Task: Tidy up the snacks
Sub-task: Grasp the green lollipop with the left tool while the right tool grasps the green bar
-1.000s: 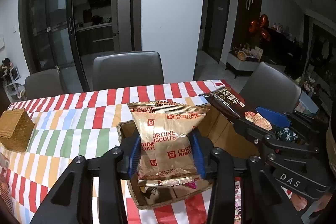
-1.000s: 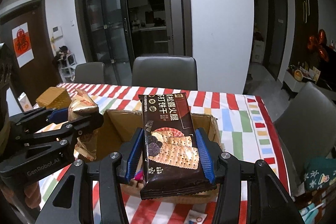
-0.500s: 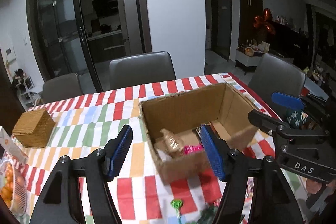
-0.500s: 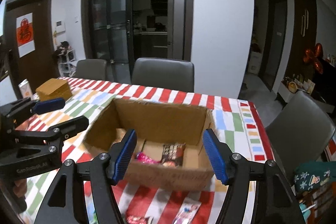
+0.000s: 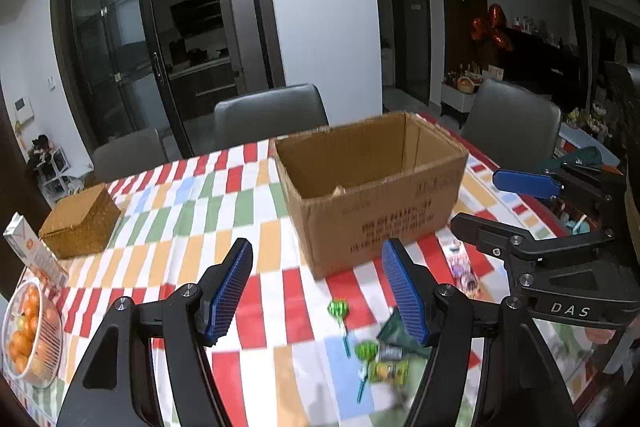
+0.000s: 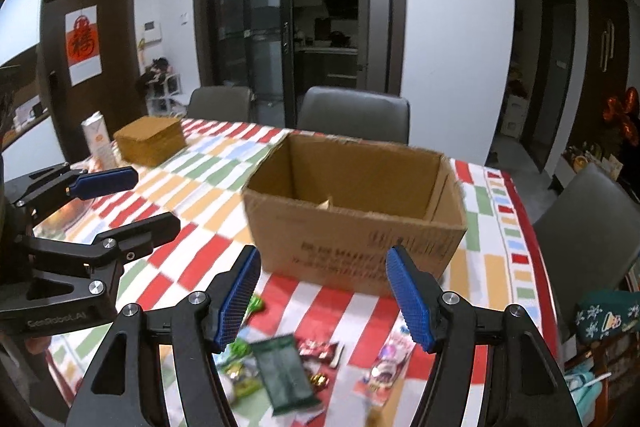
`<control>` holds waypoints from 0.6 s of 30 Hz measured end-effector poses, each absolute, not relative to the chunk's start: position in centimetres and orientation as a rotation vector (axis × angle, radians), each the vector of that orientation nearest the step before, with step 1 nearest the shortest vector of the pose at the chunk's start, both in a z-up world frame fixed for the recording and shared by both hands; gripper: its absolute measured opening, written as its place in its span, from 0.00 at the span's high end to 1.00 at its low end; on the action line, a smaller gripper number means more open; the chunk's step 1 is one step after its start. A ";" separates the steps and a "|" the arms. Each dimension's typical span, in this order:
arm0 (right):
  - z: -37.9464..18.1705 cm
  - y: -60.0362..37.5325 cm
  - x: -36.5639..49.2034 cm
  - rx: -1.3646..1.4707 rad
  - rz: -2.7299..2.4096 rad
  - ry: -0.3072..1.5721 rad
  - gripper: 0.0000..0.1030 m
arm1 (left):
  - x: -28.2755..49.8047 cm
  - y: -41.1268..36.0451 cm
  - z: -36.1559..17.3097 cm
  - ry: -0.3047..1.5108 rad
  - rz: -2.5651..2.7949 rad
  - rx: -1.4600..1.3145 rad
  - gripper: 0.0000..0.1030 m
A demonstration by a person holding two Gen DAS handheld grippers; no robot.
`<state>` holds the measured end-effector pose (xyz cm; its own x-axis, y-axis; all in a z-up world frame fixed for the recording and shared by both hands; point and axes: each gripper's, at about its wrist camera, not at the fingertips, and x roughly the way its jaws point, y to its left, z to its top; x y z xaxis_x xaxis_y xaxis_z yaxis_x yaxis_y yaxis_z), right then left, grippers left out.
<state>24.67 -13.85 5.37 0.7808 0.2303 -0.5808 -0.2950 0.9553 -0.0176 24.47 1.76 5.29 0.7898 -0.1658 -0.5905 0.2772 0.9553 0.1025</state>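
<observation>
An open cardboard box stands on the striped tablecloth; a packet edge just shows inside it. My left gripper is open and empty, in front of the box. My right gripper is open and empty, also in front of the box. Loose snacks lie on the cloth near me: green lollipops, a dark green packet, red candies and a pink-white packet. Each gripper shows in the other's view, the right one and the left one.
A wicker box and an orange-white carton stand at the left. A bowl of oranges sits at the near left edge. Grey chairs surround the table.
Both grippers let go of their packets into the box, opened, and pulled back and down toward the near table edge. The loose snacks on the cloth came into view.
</observation>
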 end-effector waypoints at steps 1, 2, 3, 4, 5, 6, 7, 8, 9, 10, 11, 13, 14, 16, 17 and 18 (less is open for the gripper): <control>5.1 -13.7 24.4 -0.114 0.291 0.619 0.36 | 24.0 1.8 4.9 0.627 -0.246 0.194 0.35; 4.8 -13.5 24.1 -0.121 0.297 0.630 0.36 | 23.7 1.9 4.6 0.634 -0.247 0.197 0.35; 4.4 -13.3 23.8 -0.126 0.302 0.641 0.36 | 23.4 2.0 4.2 0.643 -0.248 0.200 0.35; 3.8 -13.2 23.5 -0.129 0.310 0.656 0.36 | 23.1 2.0 3.7 0.657 -0.253 0.206 0.35; 3.3 -13.1 23.3 -0.134 0.317 0.671 0.36 | 22.9 2.0 3.4 0.667 -0.259 0.209 0.35; 2.7 -12.9 23.0 -0.136 0.320 0.685 0.36 | 22.7 2.0 3.0 0.676 -0.264 0.214 0.35; 2.2 -12.8 22.8 -0.135 0.326 0.702 0.36 | 22.4 1.9 2.6 0.685 -0.267 0.221 0.35; 1.6 -12.7 22.7 -0.137 0.335 0.722 0.36 | 22.2 1.9 2.1 0.697 -0.271 0.227 0.35; 1.2 -12.5 22.6 -0.139 0.340 0.736 0.36 | 22.0 1.8 1.5 0.712 -0.276 0.232 0.35; 0.6 -12.4 22.5 -0.144 0.344 0.752 0.36 | 21.8 1.9 1.1 0.720 -0.278 0.234 0.35; 0.1 -12.3 22.4 -0.149 0.346 0.766 0.36 | 21.7 1.9 0.5 0.733 -0.283 0.239 0.35; -0.9 -12.2 22.3 -0.157 0.353 0.792 0.36 | 21.6 1.8 -0.3 0.751 -0.284 0.250 0.36; -1.5 -12.1 22.3 -0.161 0.357 0.811 0.36 | 21.5 1.9 -0.9 0.764 -0.287 0.250 0.36; -2.4 -12.0 22.4 -0.171 0.361 0.839 0.36 | 21.5 2.1 -1.9 0.791 -0.294 0.248 0.36; -2.9 -11.9 22.5 -0.178 0.363 0.851 0.36 | 21.5 2.2 -2.4 0.799 -0.296 0.246 0.36; -3.3 -11.9 22.5 -0.184 0.363 0.861 0.36 | 21.5 2.3 -2.8 0.807 -0.302 0.244 0.36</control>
